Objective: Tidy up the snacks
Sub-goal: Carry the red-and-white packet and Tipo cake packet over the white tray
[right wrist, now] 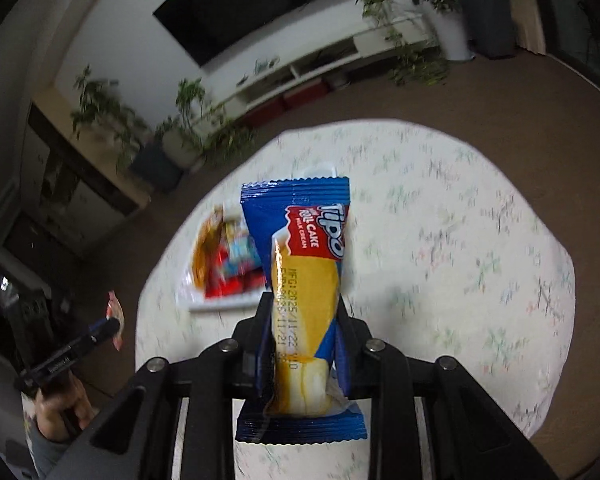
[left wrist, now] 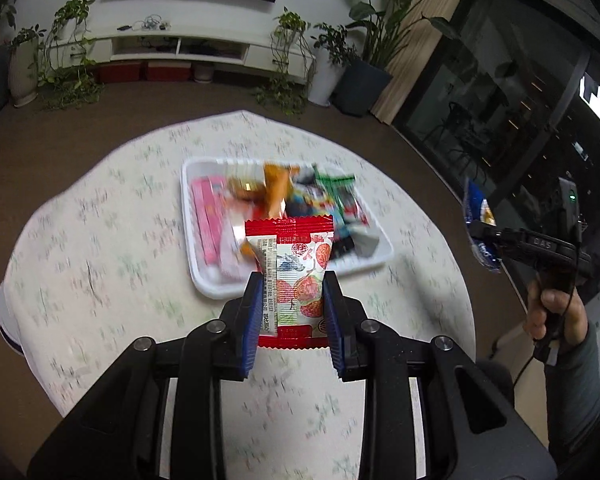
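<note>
The red strawberry-print snack packet (left wrist: 290, 276) sits pinched between the pads of the left claw (left wrist: 291, 308), held above the near edge of the white tray (left wrist: 204, 280). The blue roll cake packet (right wrist: 304, 292) is clamped in the right claw (right wrist: 305, 344), up to the right of that tray. Both are in the carrying step. Next, I judge, each needs a clear spot on the surface (left wrist: 100, 248) beside the tray.

A blue roll cake packet (right wrist: 304, 300) is clamped lengthwise by the right gripper (right wrist: 304, 312) above a round table (right wrist: 460, 248) covered with a floral cloth, while a white tray (right wrist: 220, 302) of blurred snacks is seen to its left.
</note>
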The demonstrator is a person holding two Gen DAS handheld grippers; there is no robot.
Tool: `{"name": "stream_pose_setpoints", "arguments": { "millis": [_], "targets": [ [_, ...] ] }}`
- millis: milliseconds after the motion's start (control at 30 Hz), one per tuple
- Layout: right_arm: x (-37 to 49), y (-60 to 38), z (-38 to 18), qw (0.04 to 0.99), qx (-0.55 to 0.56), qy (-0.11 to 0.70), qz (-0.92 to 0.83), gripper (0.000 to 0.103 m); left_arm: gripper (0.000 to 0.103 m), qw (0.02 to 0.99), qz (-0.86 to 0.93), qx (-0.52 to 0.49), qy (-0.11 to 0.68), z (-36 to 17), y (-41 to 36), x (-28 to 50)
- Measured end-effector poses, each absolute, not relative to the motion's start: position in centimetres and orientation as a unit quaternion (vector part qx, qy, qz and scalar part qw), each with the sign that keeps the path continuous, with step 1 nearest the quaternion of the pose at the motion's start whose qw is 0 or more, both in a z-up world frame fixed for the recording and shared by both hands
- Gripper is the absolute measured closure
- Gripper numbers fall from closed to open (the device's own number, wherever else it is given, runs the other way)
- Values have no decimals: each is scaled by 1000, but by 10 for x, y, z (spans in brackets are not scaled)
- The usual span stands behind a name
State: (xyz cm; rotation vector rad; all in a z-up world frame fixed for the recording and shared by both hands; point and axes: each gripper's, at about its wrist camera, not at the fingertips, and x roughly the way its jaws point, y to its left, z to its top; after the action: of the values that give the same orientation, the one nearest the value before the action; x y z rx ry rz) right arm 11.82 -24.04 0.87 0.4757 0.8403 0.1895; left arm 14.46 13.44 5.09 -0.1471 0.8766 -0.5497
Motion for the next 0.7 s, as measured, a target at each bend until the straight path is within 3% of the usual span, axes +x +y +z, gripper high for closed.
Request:
{"name": "stream_pose_setpoints", "arguments": {
  "millis": [200, 700],
  "targets": [
    [172, -198, 33, 890, 206, 385, 132, 75, 77, 870, -258, -72, 415, 59, 120, 204],
    [261, -138, -36, 870, 127, 467, 92, 75, 76, 866, -224, -45, 445, -9, 76, 285]
  ]
}}
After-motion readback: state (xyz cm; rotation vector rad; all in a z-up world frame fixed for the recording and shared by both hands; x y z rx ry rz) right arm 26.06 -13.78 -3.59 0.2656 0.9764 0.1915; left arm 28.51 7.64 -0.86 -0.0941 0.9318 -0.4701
